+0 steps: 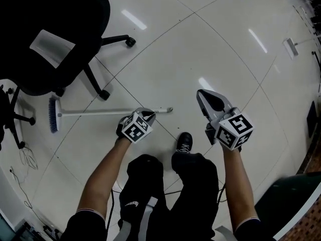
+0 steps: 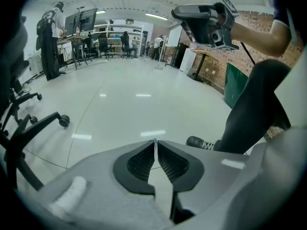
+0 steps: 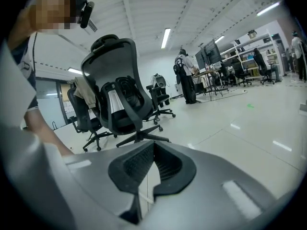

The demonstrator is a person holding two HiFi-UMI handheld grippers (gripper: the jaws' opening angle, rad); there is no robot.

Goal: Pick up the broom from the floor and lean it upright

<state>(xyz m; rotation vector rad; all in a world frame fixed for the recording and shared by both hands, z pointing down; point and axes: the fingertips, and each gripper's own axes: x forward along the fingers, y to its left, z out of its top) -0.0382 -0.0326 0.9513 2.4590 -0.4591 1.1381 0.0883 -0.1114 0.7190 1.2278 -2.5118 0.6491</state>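
Note:
The broom (image 1: 100, 112) lies flat on the pale floor, its blue bristled head (image 1: 52, 115) at the left and its white handle running right to its tip (image 1: 169, 109). My left gripper (image 1: 147, 114) hovers just over the handle near that tip, jaws closed together with nothing between them (image 2: 154, 142). My right gripper (image 1: 204, 97) is held to the right of the handle's tip, apart from the broom, and is shut and empty (image 3: 152, 143). Neither gripper view shows the broom. The right gripper (image 2: 201, 19) also appears high in the left gripper view.
A black office chair (image 1: 55, 39) stands just behind the broom, one castor leg (image 1: 103, 94) near the handle. Another chair base (image 1: 15, 119) and loose cables (image 1: 27, 157) lie at the left. The person's shoe (image 1: 184, 142) sits below the handle's tip. A green panel (image 1: 296, 200) fills the bottom right.

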